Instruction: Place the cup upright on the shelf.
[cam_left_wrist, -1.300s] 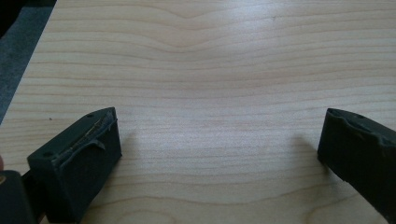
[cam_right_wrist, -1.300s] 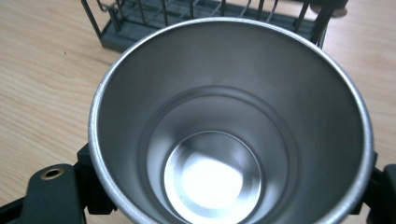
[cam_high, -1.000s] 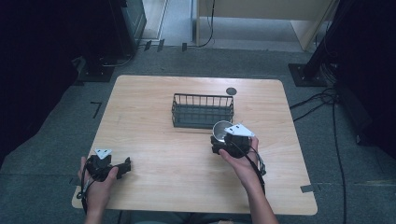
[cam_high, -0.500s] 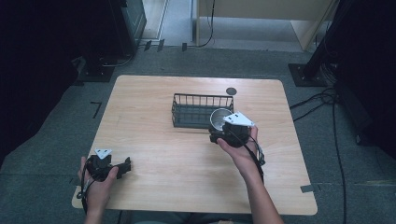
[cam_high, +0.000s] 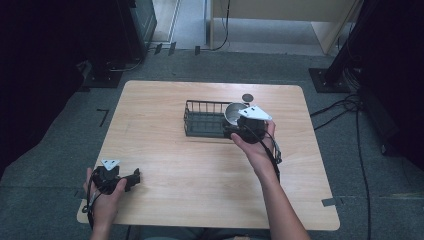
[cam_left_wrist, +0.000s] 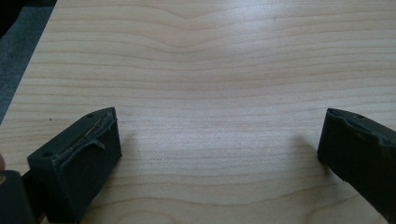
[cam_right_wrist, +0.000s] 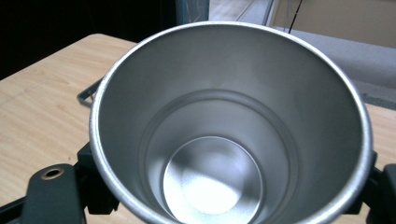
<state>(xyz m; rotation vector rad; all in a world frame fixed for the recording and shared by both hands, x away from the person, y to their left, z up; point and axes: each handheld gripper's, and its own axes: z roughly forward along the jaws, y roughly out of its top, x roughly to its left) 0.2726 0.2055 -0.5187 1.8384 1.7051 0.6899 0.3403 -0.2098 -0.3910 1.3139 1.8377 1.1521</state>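
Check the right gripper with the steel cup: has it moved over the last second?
Yes. In the high view the right gripper with the steel cup has gone from the table in front of the wire basket to its right end.

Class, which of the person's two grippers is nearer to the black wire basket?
Right. The right gripper holds a metal cup at the wire basket's right end; the left gripper sits open near the table's front-left corner.
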